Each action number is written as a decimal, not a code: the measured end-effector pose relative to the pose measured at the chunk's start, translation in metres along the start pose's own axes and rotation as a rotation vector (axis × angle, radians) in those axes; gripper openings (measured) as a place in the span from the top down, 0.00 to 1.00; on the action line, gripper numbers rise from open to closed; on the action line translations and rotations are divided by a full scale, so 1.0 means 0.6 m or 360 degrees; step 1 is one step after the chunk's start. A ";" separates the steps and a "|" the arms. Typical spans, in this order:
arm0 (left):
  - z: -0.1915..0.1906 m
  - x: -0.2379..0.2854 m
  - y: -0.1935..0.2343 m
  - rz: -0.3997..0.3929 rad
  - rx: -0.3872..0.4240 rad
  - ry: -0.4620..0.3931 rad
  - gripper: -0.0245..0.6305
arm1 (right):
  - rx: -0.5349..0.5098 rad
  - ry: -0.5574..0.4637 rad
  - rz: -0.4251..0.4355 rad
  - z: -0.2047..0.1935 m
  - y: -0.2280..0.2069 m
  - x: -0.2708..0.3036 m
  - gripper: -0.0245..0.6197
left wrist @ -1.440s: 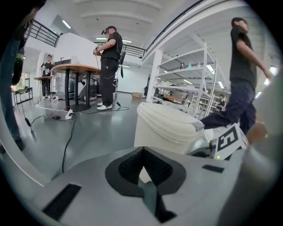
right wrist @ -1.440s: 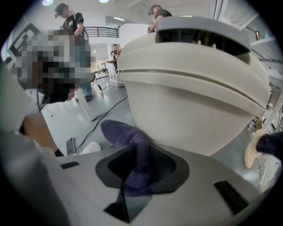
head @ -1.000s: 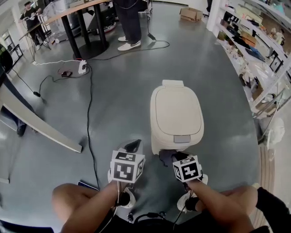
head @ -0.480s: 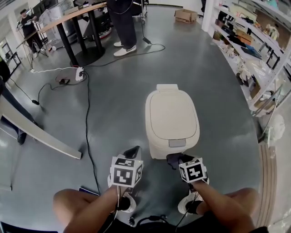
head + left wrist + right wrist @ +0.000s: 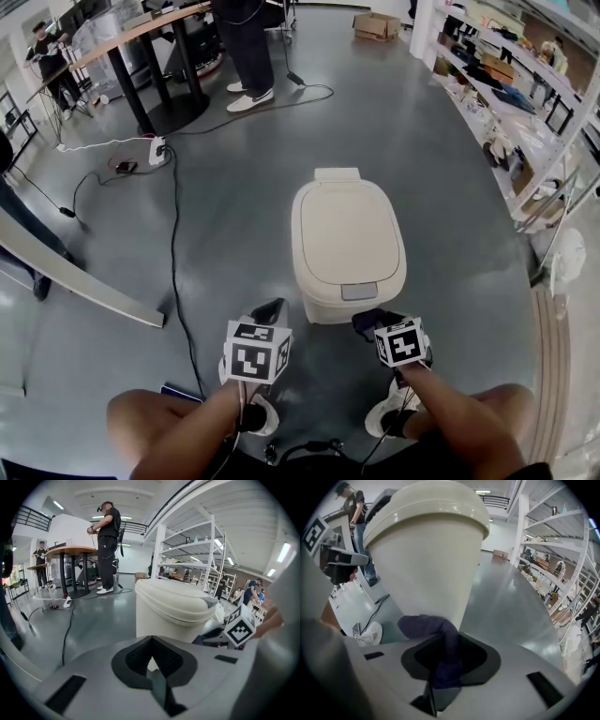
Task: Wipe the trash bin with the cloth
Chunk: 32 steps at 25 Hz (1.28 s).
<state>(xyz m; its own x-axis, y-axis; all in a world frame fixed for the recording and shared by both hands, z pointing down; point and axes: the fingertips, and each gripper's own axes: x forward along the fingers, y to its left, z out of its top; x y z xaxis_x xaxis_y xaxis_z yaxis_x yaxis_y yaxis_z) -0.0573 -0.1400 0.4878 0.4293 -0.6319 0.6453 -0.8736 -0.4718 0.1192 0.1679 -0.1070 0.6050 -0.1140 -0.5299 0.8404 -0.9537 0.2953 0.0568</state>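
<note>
A cream trash bin (image 5: 347,246) with its lid closed stands on the grey floor in front of me. Just below its front wall, my right gripper (image 5: 370,323) is shut on a dark purple cloth (image 5: 364,321). In the right gripper view the cloth (image 5: 437,634) hangs bunched from the right gripper (image 5: 443,665), close to the bin wall (image 5: 426,564). My left gripper (image 5: 270,311) hovers to the left of the bin's front corner. In the left gripper view the left gripper (image 5: 151,670) is shut with nothing in it, and the bin (image 5: 171,606) rises right behind it.
A black cable (image 5: 174,253) runs across the floor on the left, ending at a power strip (image 5: 155,148). A slanted board (image 5: 80,277) lies far left. Shelves (image 5: 525,103) line the right side. A person (image 5: 242,47) stands by a table at the back.
The view has drifted, so the bin sits slightly more to the left. My right gripper with the cloth has shifted a little right along the bin's front. The left gripper has barely moved.
</note>
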 end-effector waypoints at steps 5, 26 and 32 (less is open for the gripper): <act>0.005 0.006 -0.002 -0.0005 0.0009 -0.0001 0.97 | 0.0008 0.0002 -0.0046 -0.007 -0.026 0.007 0.81; -0.007 0.038 0.042 0.0011 0.0061 0.0034 0.97 | -0.0145 0.0153 0.0223 -0.057 0.130 0.052 0.81; -0.003 0.035 0.063 0.0023 0.0059 0.0008 0.97 | -0.0152 0.0195 0.0326 -0.048 0.185 0.098 0.81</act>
<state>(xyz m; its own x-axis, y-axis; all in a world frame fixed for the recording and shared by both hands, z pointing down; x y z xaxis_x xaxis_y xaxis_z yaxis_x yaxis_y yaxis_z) -0.0814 -0.1702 0.5073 0.4152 -0.6357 0.6508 -0.8707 -0.4850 0.0818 0.0634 -0.0823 0.6765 -0.2618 -0.3526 0.8984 -0.8829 0.4634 -0.0754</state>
